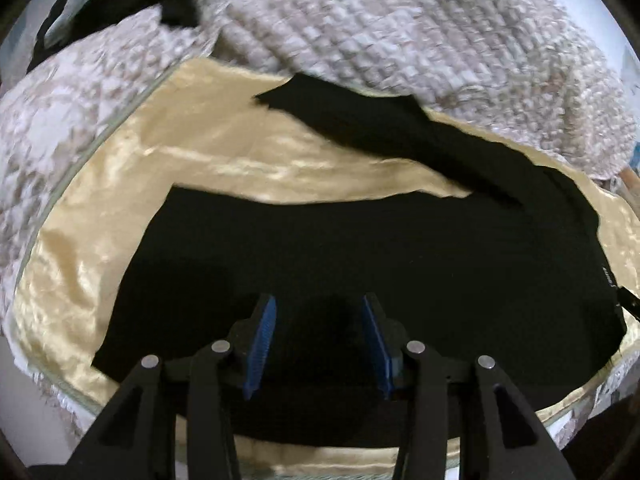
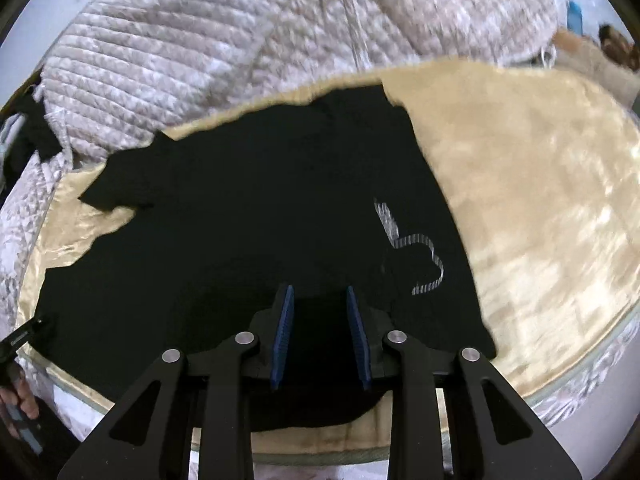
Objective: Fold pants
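Black pants [image 1: 340, 248] flat on gold sheet [image 1: 224, 152], beneath both empty, wide-spread tongs: left [image 1: 319, 312], right [image 2: 319, 300].

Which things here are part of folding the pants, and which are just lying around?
Part of the job:
- black fabric pants with a white striped logo, spread out flat
- shiny cream satin sheet under them, the folding surface
- left gripper and right gripper, fingers open over the pants

Just lying about:
- bunched pale quilted blanket behind the pants
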{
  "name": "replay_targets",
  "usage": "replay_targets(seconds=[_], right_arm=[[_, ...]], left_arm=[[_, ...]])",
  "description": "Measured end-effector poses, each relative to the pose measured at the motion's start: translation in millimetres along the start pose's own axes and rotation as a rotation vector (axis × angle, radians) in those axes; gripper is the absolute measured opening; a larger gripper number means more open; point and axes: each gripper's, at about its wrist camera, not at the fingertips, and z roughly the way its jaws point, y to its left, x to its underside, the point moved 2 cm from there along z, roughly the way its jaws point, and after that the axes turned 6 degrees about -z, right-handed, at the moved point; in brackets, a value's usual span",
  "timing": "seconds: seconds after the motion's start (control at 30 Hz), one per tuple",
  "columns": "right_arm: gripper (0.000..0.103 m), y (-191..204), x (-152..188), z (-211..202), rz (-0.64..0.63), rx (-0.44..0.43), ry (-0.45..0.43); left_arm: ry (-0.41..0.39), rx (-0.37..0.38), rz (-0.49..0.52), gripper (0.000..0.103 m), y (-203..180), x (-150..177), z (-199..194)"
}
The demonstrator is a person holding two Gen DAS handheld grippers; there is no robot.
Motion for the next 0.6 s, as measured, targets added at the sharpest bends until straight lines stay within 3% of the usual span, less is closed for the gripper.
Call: replay_targets(seconds=[0.03, 0.07, 0.17, 0.23, 0.33, 0.6], right_arm=[[0.049, 1, -1, 0, 0.0, -0.013, -0.004], [0.052, 2, -1, 4, -0.005, -0.011, 0.008], [0.053, 0, 7, 30, -0.01, 0.023, 0.109], [0.053, 0, 8, 27, -0.009, 0.022, 0.091], [0.053, 6, 2, 15, -0.026, -0.003, 0.036], [0.053, 39, -4, 15, -0.096, -0.086, 0.036]], left_arm=[[-0.001, 0.009, 0.005, 0.051, -2, -1, 0], [0.008, 0.014, 0.012, 0.056, -3, -1, 3], [0.074, -0.009, 0.037, 0.057, -7, 4, 21], [0.044, -0.036, 0.072, 0.057, -13, 6, 16], [0.028, -0.009, 0.064, 0.057, -21, 2, 8], [-0.02, 0.031, 0.12, 0.057, -48, -11, -5]])
